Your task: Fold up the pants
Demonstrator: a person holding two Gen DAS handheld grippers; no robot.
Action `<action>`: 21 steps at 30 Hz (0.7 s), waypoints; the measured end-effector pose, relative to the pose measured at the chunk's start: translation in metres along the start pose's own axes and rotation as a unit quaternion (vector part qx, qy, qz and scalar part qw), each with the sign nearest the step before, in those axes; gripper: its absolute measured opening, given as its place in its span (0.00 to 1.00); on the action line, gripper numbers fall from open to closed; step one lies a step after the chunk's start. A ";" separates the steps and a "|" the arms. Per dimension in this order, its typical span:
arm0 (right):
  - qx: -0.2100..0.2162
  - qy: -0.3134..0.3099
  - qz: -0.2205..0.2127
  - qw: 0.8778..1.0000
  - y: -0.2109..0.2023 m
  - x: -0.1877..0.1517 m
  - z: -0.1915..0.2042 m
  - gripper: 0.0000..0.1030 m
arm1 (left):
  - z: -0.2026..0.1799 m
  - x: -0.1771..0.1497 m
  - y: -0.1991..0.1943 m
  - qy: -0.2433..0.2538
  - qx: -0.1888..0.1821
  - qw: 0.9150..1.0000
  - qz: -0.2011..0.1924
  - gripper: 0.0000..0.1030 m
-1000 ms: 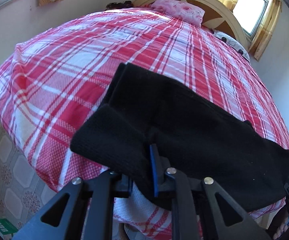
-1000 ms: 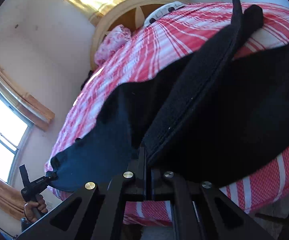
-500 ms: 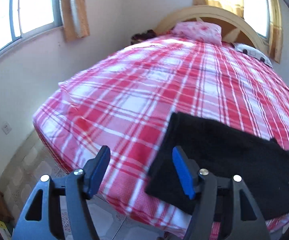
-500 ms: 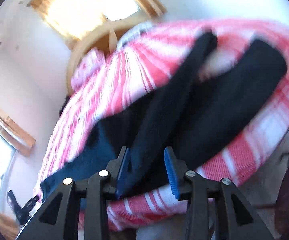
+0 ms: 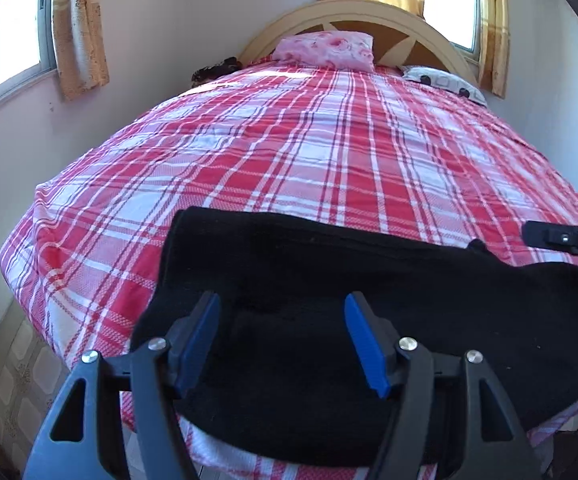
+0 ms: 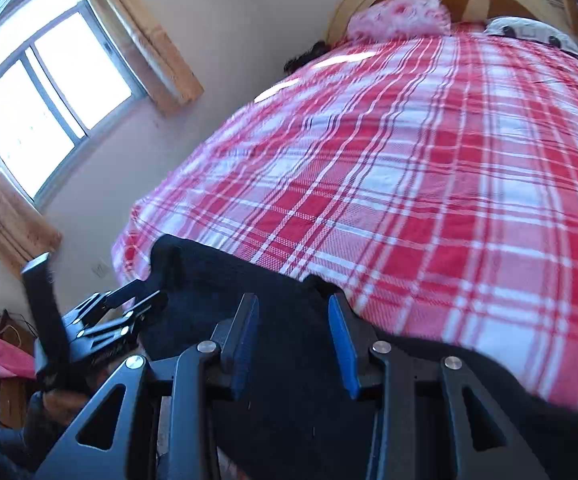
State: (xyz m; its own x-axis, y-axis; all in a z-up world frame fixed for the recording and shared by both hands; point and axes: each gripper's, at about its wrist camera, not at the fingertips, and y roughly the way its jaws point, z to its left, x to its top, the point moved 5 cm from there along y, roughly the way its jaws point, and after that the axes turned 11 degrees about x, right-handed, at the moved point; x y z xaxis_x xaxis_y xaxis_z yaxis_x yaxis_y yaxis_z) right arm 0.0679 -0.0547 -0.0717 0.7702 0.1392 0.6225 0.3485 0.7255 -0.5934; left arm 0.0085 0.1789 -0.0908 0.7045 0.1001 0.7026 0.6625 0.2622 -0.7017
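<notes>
Plaid bed (image 5: 329, 152), black pants (image 5: 329, 280) folded flat at edge, both grippers (image 5: 281, 332) (image 6: 291, 328) open, empty.

Daylight floods in from the overexposed curtained windows (image 5: 453, 0) behind my bed, blowing them white. My black knit pants (image 5: 329, 280) lose all detail. The right view is motion-smeared; both bend strongly at dark-vignetted edges.

Black pants (image 5: 329, 280) flat along the plaid bed's (image 5: 309, 152) near edge, left gripper (image 5: 283, 340) wide above them.
</notes>
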 end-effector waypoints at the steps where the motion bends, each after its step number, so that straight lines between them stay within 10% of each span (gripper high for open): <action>1: -0.002 -0.002 0.008 1.000 0.009 0.003 -0.001 0.38 | -0.001 0.000 0.005 -0.002 -0.002 1.000 0.004 0.65; 9: 0.029 0.020 0.085 0.996 0.058 -0.009 -0.009 0.38 | 0.000 -0.005 0.025 0.004 0.020 1.000 0.005 0.65; 15: -0.029 -0.019 0.069 0.997 0.049 0.000 -0.009 0.38 | -0.003 -0.002 0.029 0.010 0.030 0.999 -0.003 0.69; 21: 0.038 0.015 0.111 0.993 0.066 -0.009 -0.006 0.41 | -0.003 -0.002 0.029 0.011 0.026 1.000 -0.003 0.69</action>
State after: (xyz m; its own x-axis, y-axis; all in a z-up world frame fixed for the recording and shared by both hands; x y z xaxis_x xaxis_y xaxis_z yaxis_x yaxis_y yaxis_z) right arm 0.0874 -0.0122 -0.1196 0.8391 0.2826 0.4649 0.1278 0.7282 -0.6733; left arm 0.0275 0.1831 -0.1128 0.7069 0.0770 0.7031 0.6528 0.3118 -0.6904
